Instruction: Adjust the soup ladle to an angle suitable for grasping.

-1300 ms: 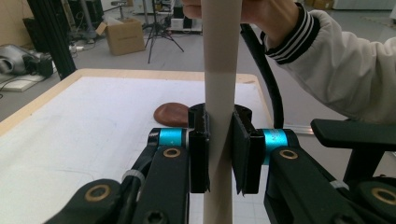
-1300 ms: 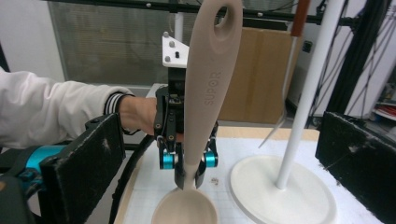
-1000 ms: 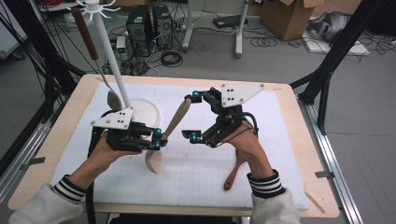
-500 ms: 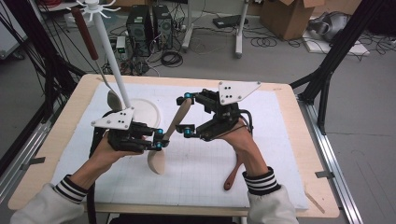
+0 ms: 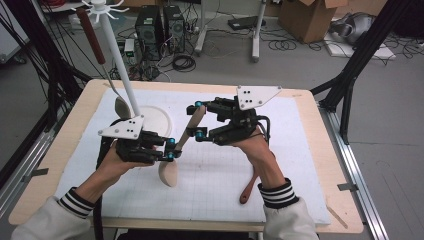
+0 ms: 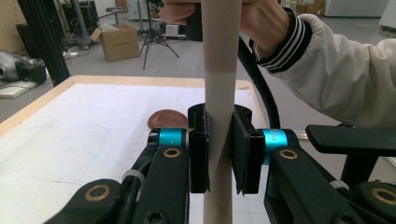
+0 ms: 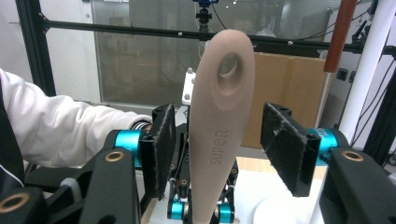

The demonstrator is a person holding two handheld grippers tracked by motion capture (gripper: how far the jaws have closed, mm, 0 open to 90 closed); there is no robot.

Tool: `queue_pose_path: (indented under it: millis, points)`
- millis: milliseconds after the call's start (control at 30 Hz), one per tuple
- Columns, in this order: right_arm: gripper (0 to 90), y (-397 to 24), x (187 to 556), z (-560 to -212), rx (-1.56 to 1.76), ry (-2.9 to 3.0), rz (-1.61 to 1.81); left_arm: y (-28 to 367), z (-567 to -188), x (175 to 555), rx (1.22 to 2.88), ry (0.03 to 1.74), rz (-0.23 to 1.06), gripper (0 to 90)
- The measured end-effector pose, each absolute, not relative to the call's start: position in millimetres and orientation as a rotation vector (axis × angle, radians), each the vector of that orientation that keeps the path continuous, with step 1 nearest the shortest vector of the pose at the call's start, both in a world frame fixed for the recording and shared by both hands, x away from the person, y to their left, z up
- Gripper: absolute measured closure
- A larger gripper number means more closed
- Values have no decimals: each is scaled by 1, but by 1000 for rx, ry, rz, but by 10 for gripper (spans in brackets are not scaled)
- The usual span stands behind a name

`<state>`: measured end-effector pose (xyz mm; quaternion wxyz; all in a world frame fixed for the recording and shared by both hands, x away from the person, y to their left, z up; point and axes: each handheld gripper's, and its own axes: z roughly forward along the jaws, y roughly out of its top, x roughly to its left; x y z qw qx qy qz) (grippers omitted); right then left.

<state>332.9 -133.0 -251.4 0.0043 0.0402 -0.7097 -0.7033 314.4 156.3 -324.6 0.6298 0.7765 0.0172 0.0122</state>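
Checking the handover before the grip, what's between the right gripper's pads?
In the right gripper view, the beige spatula handle stands between the right gripper pads, touching neither; the jaws have just been closing.

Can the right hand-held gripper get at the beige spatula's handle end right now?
Probably yes: the beige spatula's handle already stands between the right hand-held gripper pads, which have just been closing with gaps either side, while the left hand-held gripper clamps it lower down.
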Motion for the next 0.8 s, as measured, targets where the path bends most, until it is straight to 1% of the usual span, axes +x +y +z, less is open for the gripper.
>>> queue_pose_path:
  millis: [233,433,800]
  points:
    - [658,-132,334,-252,132,-2209,-2205,157,-325,315,1776,51,28,781]
    - [675,-130,334,-253,113,-2197,-2184,158,-326,316,1786,44,39,780]
    - [681,-128,332,-252,71,-2214,-2177,158,-326,315,1791,81,49,770]
